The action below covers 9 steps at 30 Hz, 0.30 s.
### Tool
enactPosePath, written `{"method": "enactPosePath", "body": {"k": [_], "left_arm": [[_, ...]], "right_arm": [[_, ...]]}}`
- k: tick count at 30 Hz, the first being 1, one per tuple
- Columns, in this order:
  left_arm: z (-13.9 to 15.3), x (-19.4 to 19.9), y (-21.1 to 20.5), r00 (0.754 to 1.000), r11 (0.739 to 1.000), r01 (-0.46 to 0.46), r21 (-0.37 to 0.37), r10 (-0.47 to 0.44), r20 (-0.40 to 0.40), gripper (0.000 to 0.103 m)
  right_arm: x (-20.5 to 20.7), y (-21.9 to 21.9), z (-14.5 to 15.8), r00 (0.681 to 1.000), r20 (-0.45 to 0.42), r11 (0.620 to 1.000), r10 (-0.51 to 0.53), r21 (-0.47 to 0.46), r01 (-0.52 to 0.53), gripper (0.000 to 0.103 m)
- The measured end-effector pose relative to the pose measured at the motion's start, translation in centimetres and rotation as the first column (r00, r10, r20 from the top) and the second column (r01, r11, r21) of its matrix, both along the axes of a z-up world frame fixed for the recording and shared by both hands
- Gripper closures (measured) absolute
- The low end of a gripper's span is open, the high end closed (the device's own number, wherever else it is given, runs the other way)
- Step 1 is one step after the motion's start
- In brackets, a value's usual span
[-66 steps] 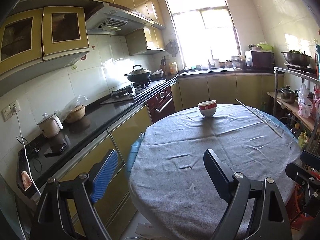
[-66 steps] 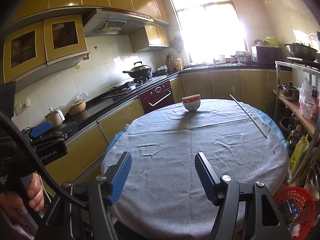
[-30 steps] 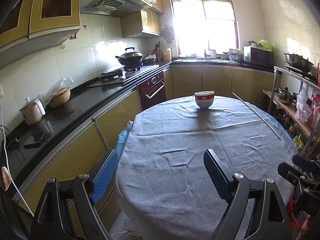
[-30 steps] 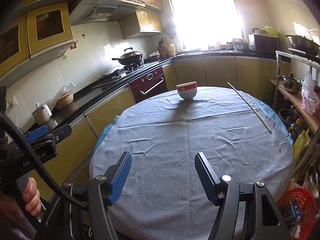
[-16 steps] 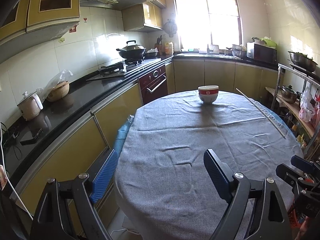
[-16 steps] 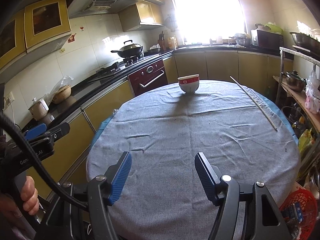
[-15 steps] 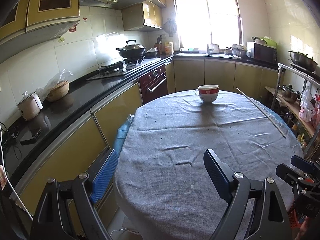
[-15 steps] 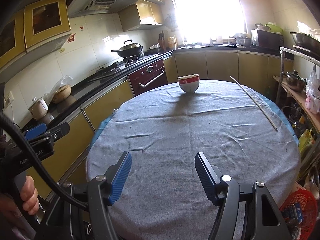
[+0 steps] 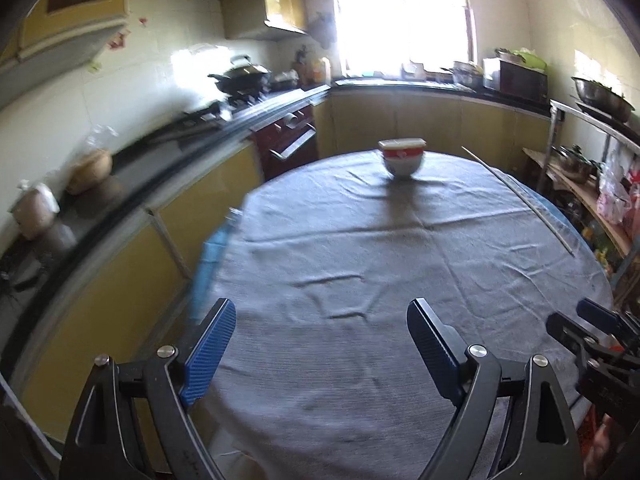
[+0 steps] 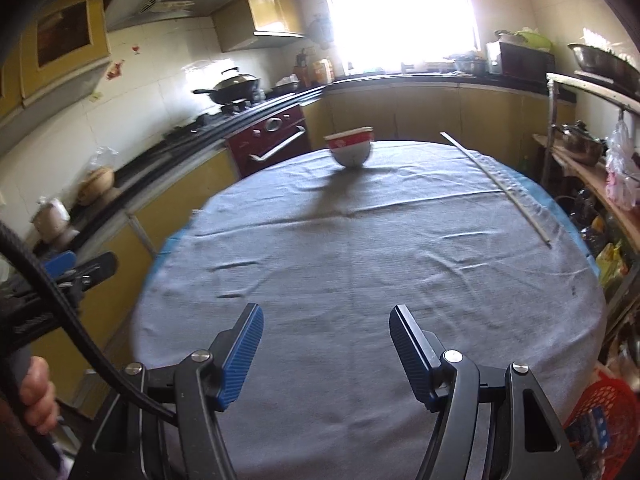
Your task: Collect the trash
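bowl [image 9: 402, 158] upper centre, contents unseen | left claw [image 9: 322, 350], right claw [image 10: 326, 350] spread, empty | views nearer counter [image 10: 360, 248] than before

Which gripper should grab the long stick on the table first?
Probably the right gripper. The stick lies along the table's right edge, on that gripper's own side. The left gripper would have to cross over. Both are open and empty.

Matt grey cloth [image 9: 360, 280], glossy bowl [image 9: 402, 158]
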<state>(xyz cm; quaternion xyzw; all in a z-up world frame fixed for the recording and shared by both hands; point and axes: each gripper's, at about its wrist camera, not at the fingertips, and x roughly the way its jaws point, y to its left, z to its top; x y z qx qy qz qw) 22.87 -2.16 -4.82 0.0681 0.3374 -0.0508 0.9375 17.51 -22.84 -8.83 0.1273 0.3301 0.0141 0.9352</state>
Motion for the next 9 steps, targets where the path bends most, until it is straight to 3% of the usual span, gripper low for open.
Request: {"method": "enactPosePath", "body": {"k": [4,9], "left_arm": [[-4.5,3.3,-2.1,0.990,0.994,0.077,-0.072,-0.085,-0.113,0.015],[-10.5,7.8,-5.3,0.959,0.985,0.128,-0.112,-0.152,-0.240,0.015]], "right_arm": [[2.8,-2.5,-4.3,0.996,-0.051,0.995,-0.069,-0.070,0.065,0.034],[6.3,-5.0,-8.8,0.979,-0.154,0.987,-0.132,-0.109,0.116,0.034]]}}
